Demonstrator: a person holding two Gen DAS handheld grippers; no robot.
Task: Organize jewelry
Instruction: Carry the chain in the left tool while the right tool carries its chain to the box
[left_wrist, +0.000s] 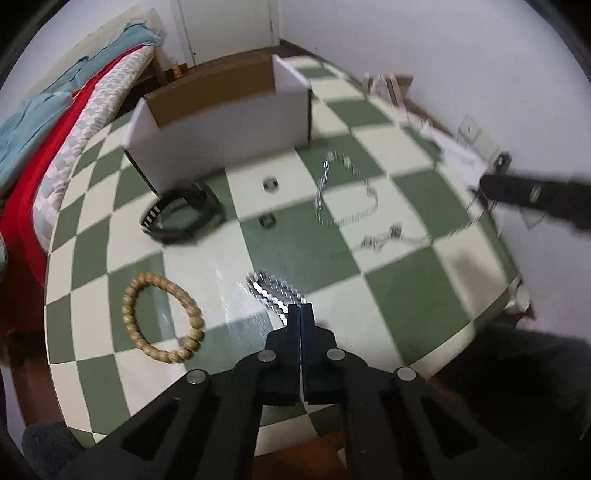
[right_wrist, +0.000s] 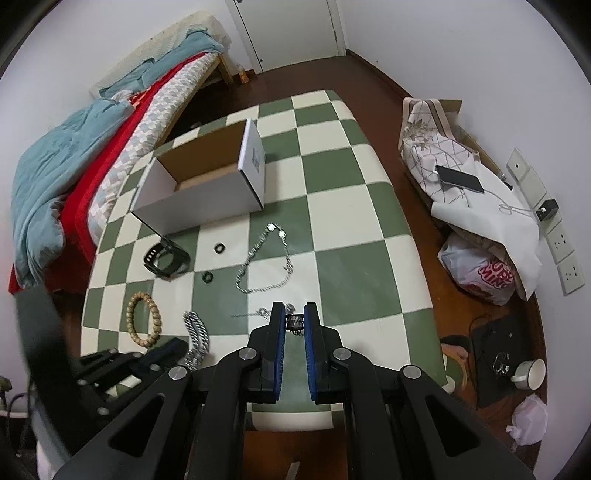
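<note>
Left wrist: twisted silver bracelet (left_wrist: 275, 293), blurred.

Black hand-held gripper (right_wrist: 294, 320); blue finger pads (right_wrist: 280, 347); silver pivot screws (right_wrist: 245, 353).

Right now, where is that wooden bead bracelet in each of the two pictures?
Left wrist view: the wooden bead bracelet lies lower left on the checkered table, left of the left hand-held gripper.
Right wrist view: it lies at the table's left edge, lower left.
Shared landmark: the white cardboard box beyond it.
</note>
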